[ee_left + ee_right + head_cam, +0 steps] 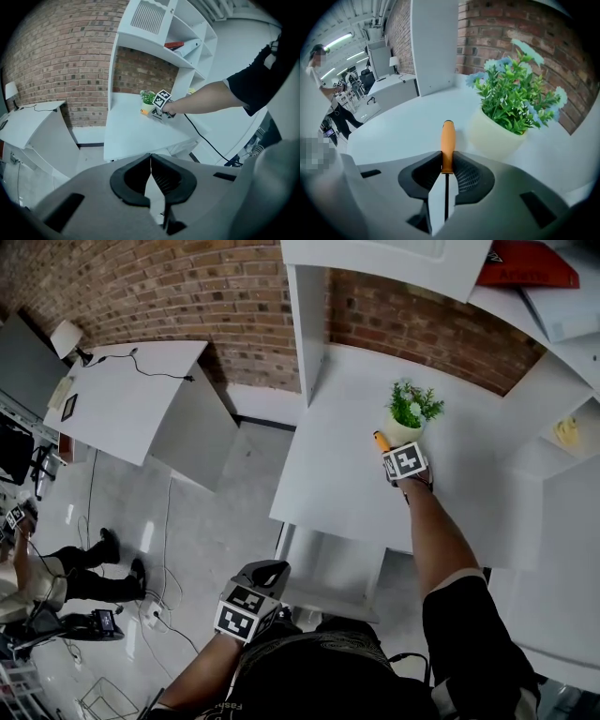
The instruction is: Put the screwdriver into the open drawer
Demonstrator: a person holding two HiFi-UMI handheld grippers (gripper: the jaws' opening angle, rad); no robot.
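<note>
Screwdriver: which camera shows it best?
Right gripper view: the screwdriver sits centre, orange handle clamped in the right gripper, shaft visible. Head view shows only its orange end beside the plant pot; left gripper view, a distant orange speck.

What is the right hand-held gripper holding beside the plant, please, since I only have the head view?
Observer: The right gripper view shows the right hand-held gripper shut on the screwdriver, with its pads pressing the near end of the orange handle.
Operator: Thank you. Is the left one carrying anything?
Observer: No. In the left gripper view, the left hand-held gripper has its jaws together with nothing between them.
</note>
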